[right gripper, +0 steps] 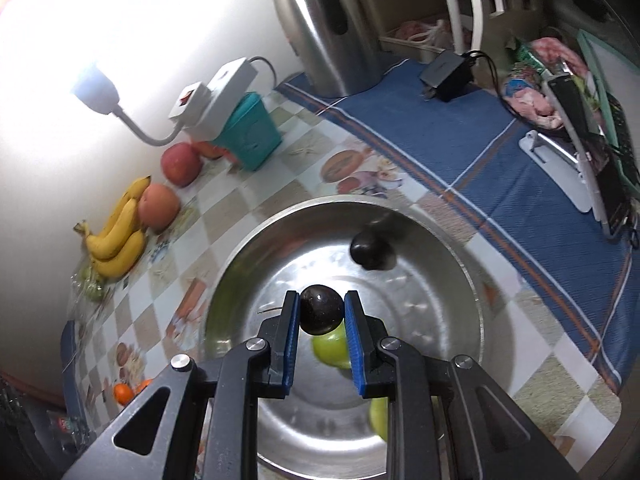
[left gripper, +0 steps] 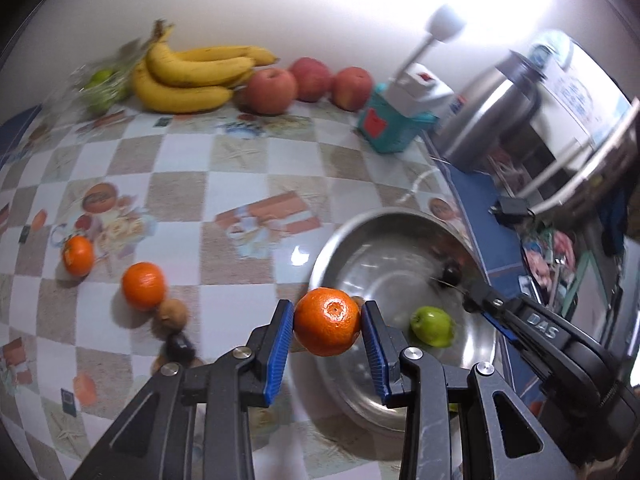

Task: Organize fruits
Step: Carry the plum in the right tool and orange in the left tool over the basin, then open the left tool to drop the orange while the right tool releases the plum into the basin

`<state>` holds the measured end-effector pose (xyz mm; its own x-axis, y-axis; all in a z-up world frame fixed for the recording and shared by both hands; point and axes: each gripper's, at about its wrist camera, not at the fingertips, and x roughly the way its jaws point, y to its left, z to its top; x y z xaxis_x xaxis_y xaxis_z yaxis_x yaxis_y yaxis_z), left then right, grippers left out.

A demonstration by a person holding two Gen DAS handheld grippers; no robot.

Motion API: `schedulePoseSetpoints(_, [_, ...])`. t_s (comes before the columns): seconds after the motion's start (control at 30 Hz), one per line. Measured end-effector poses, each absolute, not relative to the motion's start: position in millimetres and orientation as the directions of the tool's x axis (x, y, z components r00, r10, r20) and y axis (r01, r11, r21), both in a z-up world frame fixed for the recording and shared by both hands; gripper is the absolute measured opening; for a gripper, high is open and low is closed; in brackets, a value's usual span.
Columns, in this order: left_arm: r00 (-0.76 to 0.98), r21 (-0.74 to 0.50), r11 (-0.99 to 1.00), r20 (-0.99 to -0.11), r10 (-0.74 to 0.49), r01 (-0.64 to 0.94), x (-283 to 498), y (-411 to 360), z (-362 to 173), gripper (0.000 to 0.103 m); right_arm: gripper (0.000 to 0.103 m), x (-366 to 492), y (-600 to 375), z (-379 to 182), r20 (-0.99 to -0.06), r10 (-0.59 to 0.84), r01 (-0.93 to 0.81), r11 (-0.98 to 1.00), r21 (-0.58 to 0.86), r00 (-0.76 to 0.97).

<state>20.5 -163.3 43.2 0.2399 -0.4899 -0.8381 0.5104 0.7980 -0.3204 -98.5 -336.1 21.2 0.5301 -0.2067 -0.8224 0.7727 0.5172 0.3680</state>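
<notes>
My left gripper (left gripper: pixel 327 326) is shut on an orange (left gripper: pixel 327 320), held above the left rim of a steel bowl (left gripper: pixel 400 224). A green apple (left gripper: pixel 434 326) lies inside that bowl. My right gripper (right gripper: pixel 322 312) is shut on a dark round fruit (right gripper: pixel 321 309) over the steel bowl (right gripper: pixel 248 248); the same gripper shows at the right of the left wrist view (left gripper: pixel 476 300). Below it lie green apples (right gripper: pixel 332 350) and another dark fruit (right gripper: pixel 370 251) farther back. Two loose oranges (left gripper: pixel 143 286) (left gripper: pixel 78 255) and a brown fruit (left gripper: pixel 172 314) rest on the checked tablecloth.
Bananas (left gripper: pixel 188 76), red apples (left gripper: pixel 272 90) and bagged green fruit (left gripper: pixel 100 88) line the back wall. A teal box (left gripper: pixel 390 126) with a white lamp, a steel kettle (right gripper: pixel 324 28), a black charger (right gripper: pixel 448 74) and clutter on a blue cloth (right gripper: pixel 460 140) stand right of the bowl.
</notes>
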Motion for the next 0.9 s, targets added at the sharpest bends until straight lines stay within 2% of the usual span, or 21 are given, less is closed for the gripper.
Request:
schedulePoseSetpoints(0.2, [0.234,-0.292,0.761,-0.835,-0.499,0.58,7,-185,38,0.038,0.023,-90,-334,14,-0.822,-0.211,0.763,0.542,0.353,0.53])
schedulePoseSetpoints(0.9, [0.182,-0.31,0.748,-0.849,-0.495,0.587,9,-199,6,0.038,0.024,-71,-330,-6,-0.831,-0.239,0.756,0.588,0.288,0.503])
